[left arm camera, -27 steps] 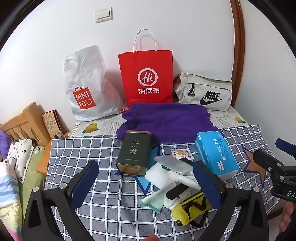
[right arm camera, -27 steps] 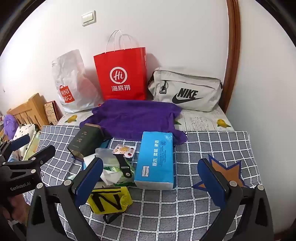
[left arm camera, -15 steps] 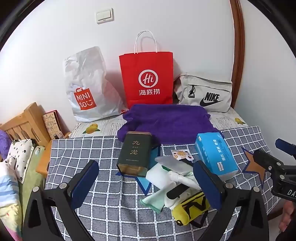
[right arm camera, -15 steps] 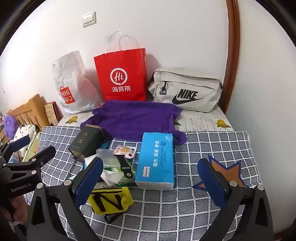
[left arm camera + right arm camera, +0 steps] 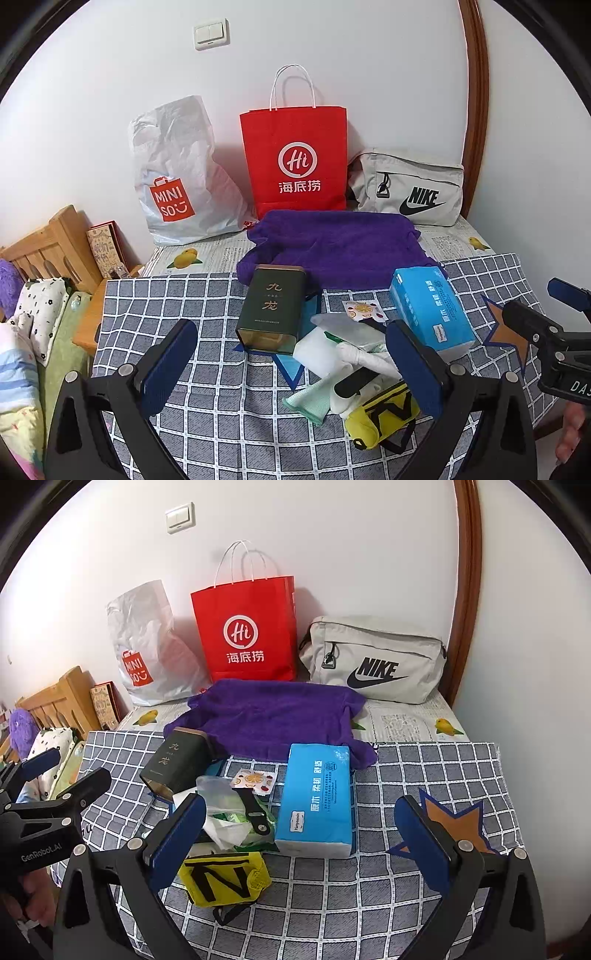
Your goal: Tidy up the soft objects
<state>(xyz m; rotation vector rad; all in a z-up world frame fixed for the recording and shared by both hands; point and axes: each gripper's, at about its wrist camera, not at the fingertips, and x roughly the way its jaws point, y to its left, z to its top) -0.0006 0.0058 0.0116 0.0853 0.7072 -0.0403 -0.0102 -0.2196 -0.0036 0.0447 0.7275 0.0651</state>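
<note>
Two claws are hovering spread wide over the desk, gripping nothing: the left claw (image 5: pixel 291 369) and the right claw (image 5: pixel 301 840). Between the right claw's pads, the blue tissue pack (image 5: pixel 316 797) is lying flat on the checked cloth (image 5: pixel 424 768). Just left of that pack, a yellow pouch (image 5: pixel 225 880), crumpled white plastic (image 5: pixel 221 812) and a dark green tin (image 5: pixel 175 762) are clustering together. Only the left wrist view is showing a mint cloth (image 5: pixel 310 400) under that heap. Behind the pack, a purple towel (image 5: pixel 273 716) is spreading toward the red paper bag (image 5: pixel 245 635) and grey Nike bag (image 5: pixel 373 661).
</note>
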